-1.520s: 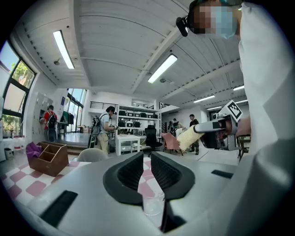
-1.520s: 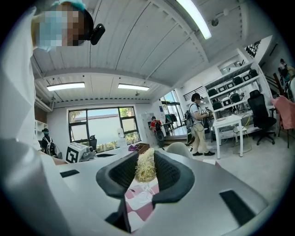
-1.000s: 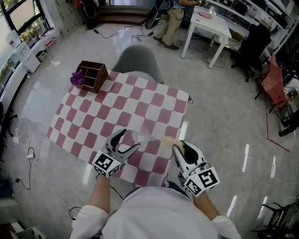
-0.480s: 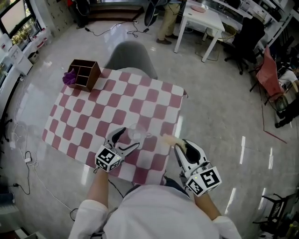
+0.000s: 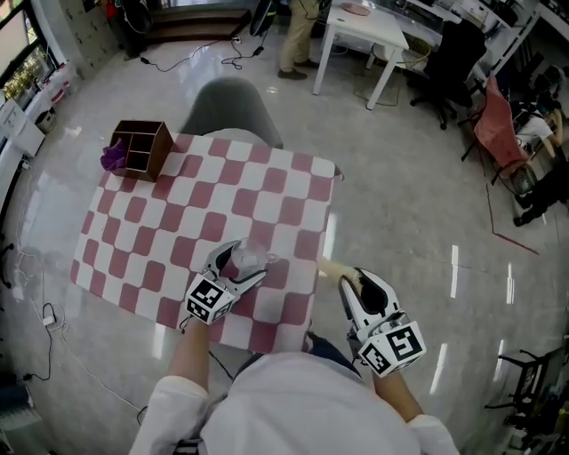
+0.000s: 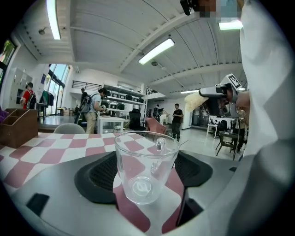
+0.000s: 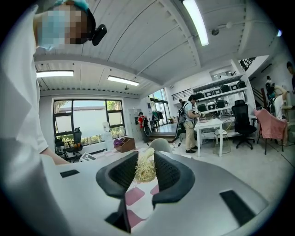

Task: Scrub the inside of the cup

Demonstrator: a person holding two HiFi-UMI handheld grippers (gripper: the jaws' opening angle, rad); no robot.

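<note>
A clear glass cup [image 6: 145,182] with a handle stands upright on the red-and-white checked table [image 5: 178,222], near the front edge. My left gripper [image 5: 244,264] reaches round the cup [image 5: 250,258]. Its jaws stand wide on either side, the black pads [image 6: 102,173] close to the glass without visibly squeezing it. My right gripper [image 5: 348,277] hovers off the table's front right corner. It is shut on a pale straw-coloured fibre scrubber [image 7: 145,168], whose tip [image 5: 331,266] points left toward the cup.
A brown wooden organiser box [image 5: 142,147] with a purple cloth [image 5: 113,157] sits at the table's far left corner. A grey chair [image 5: 231,107] stands behind the table. A white desk [image 5: 360,22] and people are farther off across the glossy floor.
My left gripper has moved forward so that the cup, which stood just ahead of its tips, now sits between the jaws. The right gripper with the scrubber has barely moved.
</note>
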